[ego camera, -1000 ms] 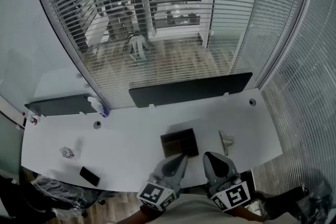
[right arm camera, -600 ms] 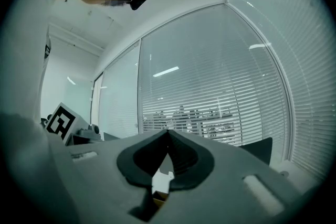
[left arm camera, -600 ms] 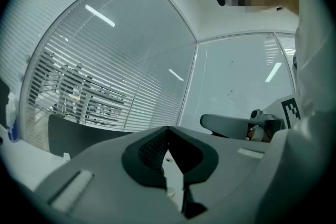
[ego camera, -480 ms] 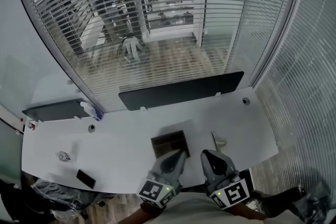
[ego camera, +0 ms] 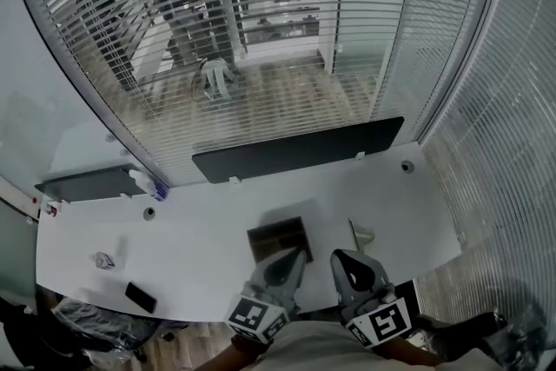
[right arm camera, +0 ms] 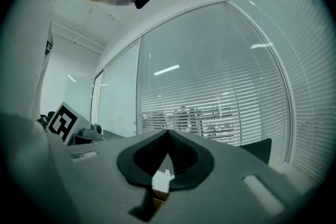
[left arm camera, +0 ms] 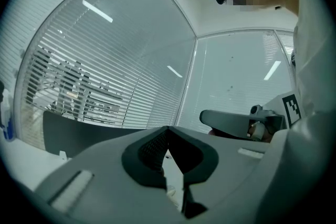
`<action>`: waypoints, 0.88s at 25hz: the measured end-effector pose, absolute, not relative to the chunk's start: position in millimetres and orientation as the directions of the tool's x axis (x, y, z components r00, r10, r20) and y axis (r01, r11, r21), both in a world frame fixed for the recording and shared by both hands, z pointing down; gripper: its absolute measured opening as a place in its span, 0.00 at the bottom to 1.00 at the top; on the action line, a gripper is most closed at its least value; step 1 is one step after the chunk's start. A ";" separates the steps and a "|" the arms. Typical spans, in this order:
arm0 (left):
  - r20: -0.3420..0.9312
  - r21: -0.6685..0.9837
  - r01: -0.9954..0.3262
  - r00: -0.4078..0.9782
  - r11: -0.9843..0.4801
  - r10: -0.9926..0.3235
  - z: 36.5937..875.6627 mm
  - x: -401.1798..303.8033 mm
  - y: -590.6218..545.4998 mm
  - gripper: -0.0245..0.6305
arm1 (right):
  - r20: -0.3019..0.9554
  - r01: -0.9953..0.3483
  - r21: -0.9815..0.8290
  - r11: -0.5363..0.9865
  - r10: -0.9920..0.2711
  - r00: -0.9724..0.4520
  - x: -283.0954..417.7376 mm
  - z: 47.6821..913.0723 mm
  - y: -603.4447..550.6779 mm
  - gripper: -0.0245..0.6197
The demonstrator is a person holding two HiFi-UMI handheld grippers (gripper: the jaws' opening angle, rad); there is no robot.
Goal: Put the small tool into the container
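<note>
A dark open-topped container (ego camera: 278,238) sits on the white desk (ego camera: 200,252) near its front edge. To its right lies a small pale tool (ego camera: 357,235). My left gripper (ego camera: 292,258) hovers just in front of the container, jaws together, nothing in them. My right gripper (ego camera: 342,260) hangs beside it, below the tool, also shut and empty. In the left gripper view the left gripper (left arm camera: 168,129) has its pads meeting at the tip. The right gripper (right arm camera: 168,134) shows the same in the right gripper view, with a white-and-brown object (right arm camera: 160,182) visible through the gap beneath.
A black phone (ego camera: 141,297) and a crumpled wrapper (ego camera: 104,260) lie at the desk's left. A bottle (ego camera: 144,183) stands by the left dark screen (ego camera: 85,184). A long dark screen (ego camera: 300,149) runs along the back, with glass walls and blinds behind.
The head view has shifted, so the desk and container sit slightly further left in frame. Both grippers stay shut at the desk's near edge, almost unmoved.
</note>
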State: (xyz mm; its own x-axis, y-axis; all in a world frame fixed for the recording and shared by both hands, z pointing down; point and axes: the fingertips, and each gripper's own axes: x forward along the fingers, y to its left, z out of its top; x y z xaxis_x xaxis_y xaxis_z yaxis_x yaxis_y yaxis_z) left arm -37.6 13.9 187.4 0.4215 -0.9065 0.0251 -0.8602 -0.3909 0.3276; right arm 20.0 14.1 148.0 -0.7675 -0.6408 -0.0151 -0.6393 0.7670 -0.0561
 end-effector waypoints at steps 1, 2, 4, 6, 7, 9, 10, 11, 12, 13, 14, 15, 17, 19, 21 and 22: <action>0.025 0.329 -0.858 0.425 -0.394 -0.905 189.1 -35.8 12.8 0.04 | -0.015 -0.641 -0.053 0.766 -0.642 -0.766 21.2 149.2 12.9 0.04; 0.026 0.331 -0.856 0.428 -0.397 -0.903 189.3 -33.6 11.5 0.04 | -0.013 -0.642 -0.048 0.765 -0.643 -0.765 22.7 149.7 11.5 0.04; 0.025 0.337 -0.850 0.437 -0.404 -0.899 187.8 -27.9 7.3 0.04 | -0.011 -0.643 -0.032 0.765 -0.644 -0.765 25.8 149.3 7.5 0.04; 0.024 0.340 -0.846 0.445 -0.412 -0.895 186.5 -21.0 1.8 0.04 | -0.006 -0.644 -0.018 0.765 -0.644 -0.765 29.9 148.2 1.7 0.04; 0.026 0.339 -0.844 0.449 -0.415 -0.893 186.1 -17.5 -1.2 0.04 | -0.002 -0.646 -0.014 0.763 -0.646 -0.764 32.7 148.1 -1.6 0.04; 0.033 0.333 -0.842 0.461 -0.425 -0.887 188.6 -10.3 -6.4 0.04 | 0.007 -0.653 -0.010 0.757 -0.653 -0.757 39.2 150.7 -7.6 0.04; 0.036 0.329 -0.839 0.470 -0.433 -0.882 192.3 -6.6 -8.4 0.04 | 0.012 -0.658 -0.009 0.753 -0.658 -0.753 42.5 154.2 -10.0 0.04; 0.039 0.324 -0.836 0.480 -0.443 -0.876 196.8 -2.7 -10.5 0.04 | 0.020 -0.662 -0.007 0.750 -0.661 -0.750 45.8 158.8 -12.2 0.04; 0.042 0.322 -0.832 0.490 -0.452 -0.871 200.6 1.0 -13.5 0.04 | 0.031 -0.665 -0.004 0.747 -0.665 -0.747 49.1 164.1 -14.6 0.04; 0.046 0.324 -0.828 0.496 -0.457 -0.867 203.5 4.2 -17.7 0.04 | 0.045 -0.667 0.001 0.745 -0.667 -0.744 52.1 169.3 -17.8 0.04; 0.053 0.326 -0.827 0.500 -0.459 -0.864 206.1 6.7 -22.9 0.04 | 0.059 -0.668 0.008 0.744 -0.667 -0.743 54.9 173.8 -21.9 0.04; 0.061 0.329 -0.825 0.503 -0.459 -0.862 208.7 9.0 -28.5 0.04 | 0.070 -0.668 0.014 0.744 -0.667 -0.742 57.6 177.1 -26.5 0.04; 0.082 0.335 -0.822 0.512 -0.461 -0.855 215.5 15.3 -37.4 0.04 | 0.084 -0.672 0.006 0.741 -0.670 -0.738 64.1 181.0 -34.9 0.04; 0.110 0.346 -0.816 0.525 -0.463 -0.844 227.2 24.4 -41.5 0.04 | 0.095 -0.679 -0.020 0.734 -0.675 -0.732 71.4 185.2 -39.4 0.04; 0.115 0.366 -0.805 0.536 -0.466 -0.836 235.7 32.7 -45.9 0.04 | 0.111 -0.683 -0.020 0.731 -0.677 -0.728 78.2 194.1 -42.2 0.04; 0.120 0.374 -0.800 0.544 -0.470 -0.830 240.2 36.9 -47.8 0.04 | 0.118 -0.683 -0.017 0.730 -0.677 -0.727 80.6 199.1 -43.8 0.04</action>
